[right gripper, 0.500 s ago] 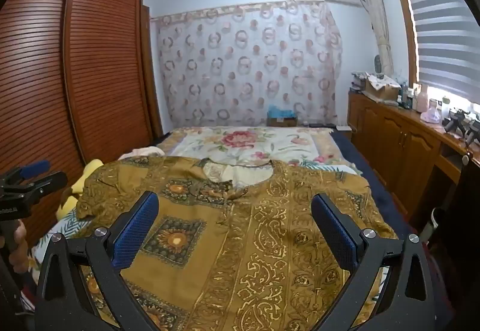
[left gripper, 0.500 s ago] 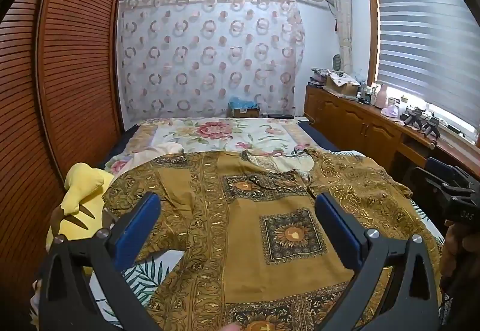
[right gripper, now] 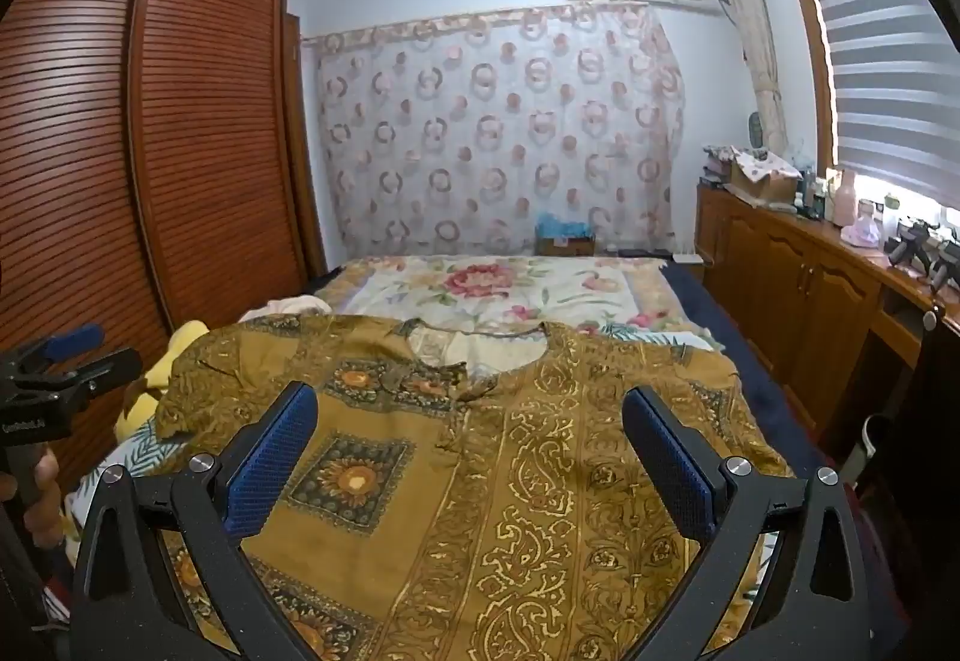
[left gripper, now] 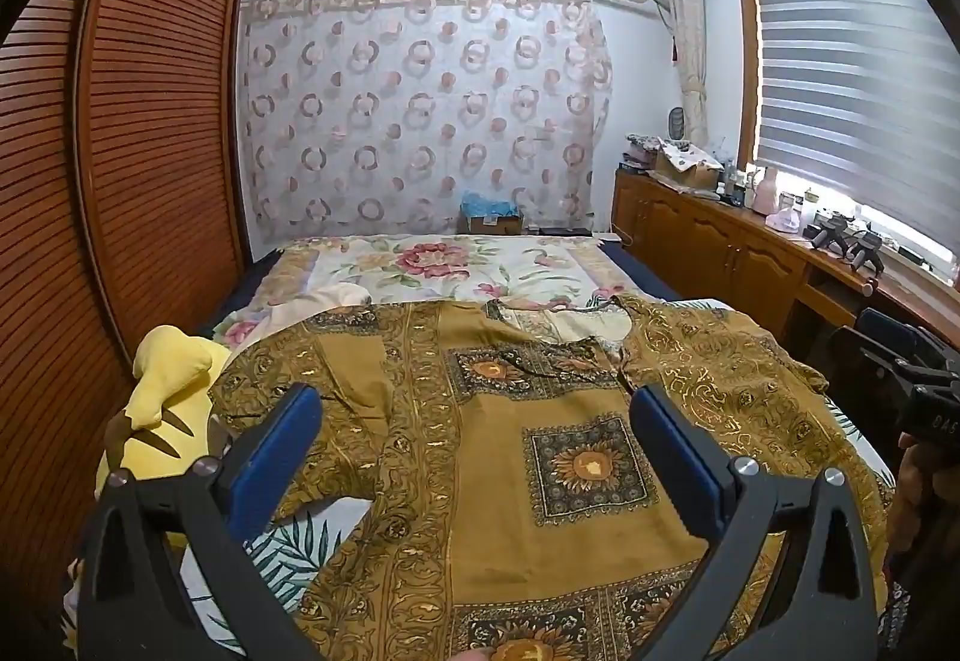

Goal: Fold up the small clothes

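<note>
A mustard-gold patterned short-sleeved top [left gripper: 510, 457] lies spread flat on the bed, neckline away from me. It also shows in the right wrist view [right gripper: 510, 469]. My left gripper [left gripper: 474, 433] is open and empty, held above the top's left half. My right gripper [right gripper: 468, 433] is open and empty, held above the top's middle. The right gripper's body shows at the right edge of the left wrist view [left gripper: 906, 379]; the left gripper shows at the left edge of the right wrist view [right gripper: 54, 367].
The bed [left gripper: 432, 265] has a floral cover beyond the top. A yellow plush toy [left gripper: 162, 397] lies at the bed's left edge beside the louvred wardrobe [left gripper: 138, 151]. A wooden cabinet [left gripper: 720, 247] with clutter runs along the right wall under the window.
Both grippers have stayed nearly still; the views have barely shifted. The top has not moved.
</note>
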Tool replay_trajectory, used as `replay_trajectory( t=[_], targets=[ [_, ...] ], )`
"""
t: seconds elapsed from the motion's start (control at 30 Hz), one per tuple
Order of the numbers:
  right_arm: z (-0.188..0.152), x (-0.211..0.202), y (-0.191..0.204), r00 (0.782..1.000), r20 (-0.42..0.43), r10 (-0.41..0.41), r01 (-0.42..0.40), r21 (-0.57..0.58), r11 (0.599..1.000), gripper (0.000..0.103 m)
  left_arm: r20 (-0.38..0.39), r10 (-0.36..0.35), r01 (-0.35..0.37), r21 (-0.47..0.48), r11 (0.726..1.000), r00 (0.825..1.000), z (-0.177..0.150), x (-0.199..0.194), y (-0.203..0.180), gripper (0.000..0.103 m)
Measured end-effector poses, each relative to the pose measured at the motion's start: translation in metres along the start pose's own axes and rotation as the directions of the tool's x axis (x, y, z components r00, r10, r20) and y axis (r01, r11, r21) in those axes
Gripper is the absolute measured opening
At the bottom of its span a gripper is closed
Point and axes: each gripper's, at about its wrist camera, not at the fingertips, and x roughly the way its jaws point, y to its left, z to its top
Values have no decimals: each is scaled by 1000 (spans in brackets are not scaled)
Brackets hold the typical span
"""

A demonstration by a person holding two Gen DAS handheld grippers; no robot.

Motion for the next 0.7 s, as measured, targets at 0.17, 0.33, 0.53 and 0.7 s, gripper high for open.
replay_trajectory(
  t=[0.17,0.33,0.53,0.7],
  targets=[
    [0,0,0,1000,1,2,-2,0,1000,103,3,-1,1,3,1000,1000,0,-4,1,103],
    [0,-1,1,1000,1,2,-2,1,1000,103,10,8,-8,11,1000,1000,7,-5,-2,103],
    [3,-3,5,1000,6,6,-6,2,1000,103,15,14,-14,18,1000,1000,9,-8,-3,103],
    [3,1,8,1000,9,6,-6,-1,1000,103,15,14,-14,18,1000,1000,10,-9,-3,103]
  ],
)
